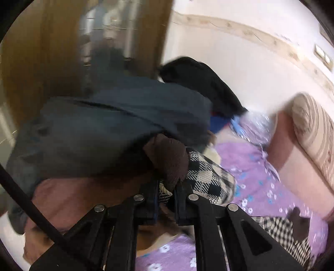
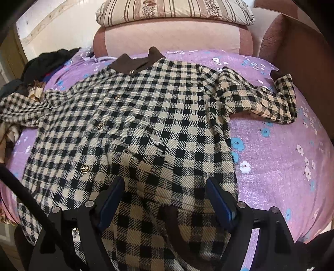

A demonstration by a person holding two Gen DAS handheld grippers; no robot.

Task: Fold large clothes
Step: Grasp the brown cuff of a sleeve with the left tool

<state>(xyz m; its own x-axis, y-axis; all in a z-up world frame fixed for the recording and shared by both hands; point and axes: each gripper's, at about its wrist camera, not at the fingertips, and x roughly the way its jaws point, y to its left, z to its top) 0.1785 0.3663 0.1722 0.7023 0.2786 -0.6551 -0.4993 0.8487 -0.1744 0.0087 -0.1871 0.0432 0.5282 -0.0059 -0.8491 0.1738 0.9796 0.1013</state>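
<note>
A black-and-cream checked coat (image 2: 146, 125) with a brown collar (image 2: 135, 62) and gold buttons lies face up, spread on the purple flowered bedspread (image 2: 281, 156). Its right sleeve (image 2: 261, 98) lies bent on the bed. My right gripper (image 2: 165, 187) is open above the coat's lower hem, jaws wide apart, holding nothing. My left gripper (image 1: 167, 191) is shut on the brown cuff (image 1: 169, 160) of the coat's left sleeve (image 1: 208, 177), lifted near a pile of clothes. The view there is blurred.
A heap of dark blue and black clothes (image 1: 125, 116) lies at the bed's left side, also in the right wrist view (image 2: 46, 62). A pink sofa back (image 2: 173, 39) with a striped cushion (image 2: 175, 10) stands behind. A wooden door (image 1: 41, 52) is at the left.
</note>
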